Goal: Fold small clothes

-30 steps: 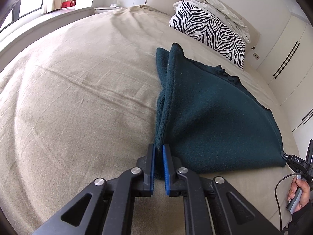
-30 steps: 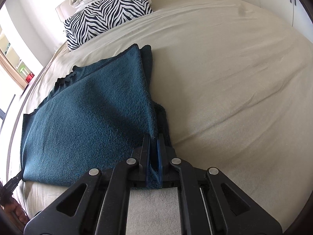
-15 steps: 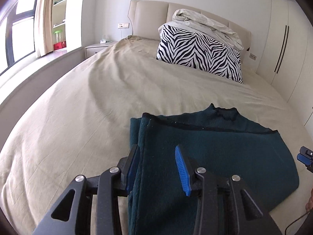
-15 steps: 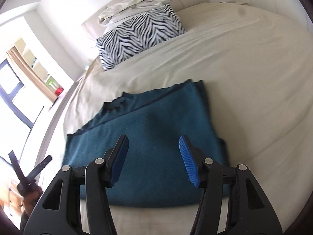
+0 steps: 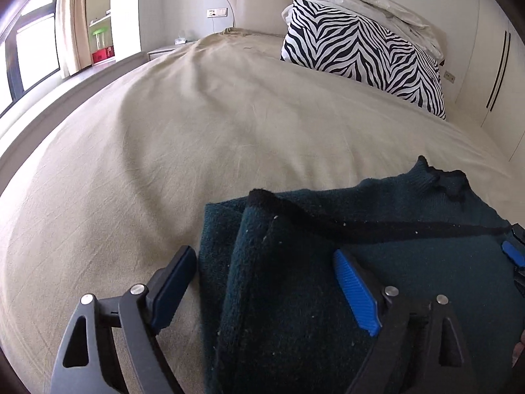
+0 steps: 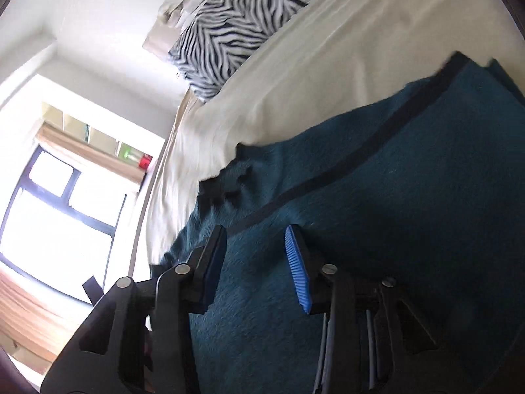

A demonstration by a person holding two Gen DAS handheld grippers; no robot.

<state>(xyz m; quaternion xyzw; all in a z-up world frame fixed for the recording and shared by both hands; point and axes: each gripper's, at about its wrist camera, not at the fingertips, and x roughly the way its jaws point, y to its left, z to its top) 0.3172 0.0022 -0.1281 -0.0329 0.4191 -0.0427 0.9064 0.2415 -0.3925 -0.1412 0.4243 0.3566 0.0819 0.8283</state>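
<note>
The dark teal garment (image 5: 377, 229) lies folded over on the bed (image 5: 197, 131), lower right of frame. The left gripper (image 5: 262, 282) is opening above it, empty; the right gripper (image 6: 254, 264) is closing, nothing pinched. One fold looks done; next calls for gripping a fresh edge

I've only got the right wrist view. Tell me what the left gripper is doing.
Observer: The left gripper straddles the left edge of the teal sweater. Its jaws are opening, with nothing pinched between the fingers.
Operator: Describe that edge.
Observer: It is doubled over in layers, with a raised ridge at the far corner, by the black hem band.
Operator: Report what lies beyond the sweater on that side.
Observer: Only beige bedsheet, running to a bedside table near the window.
</note>
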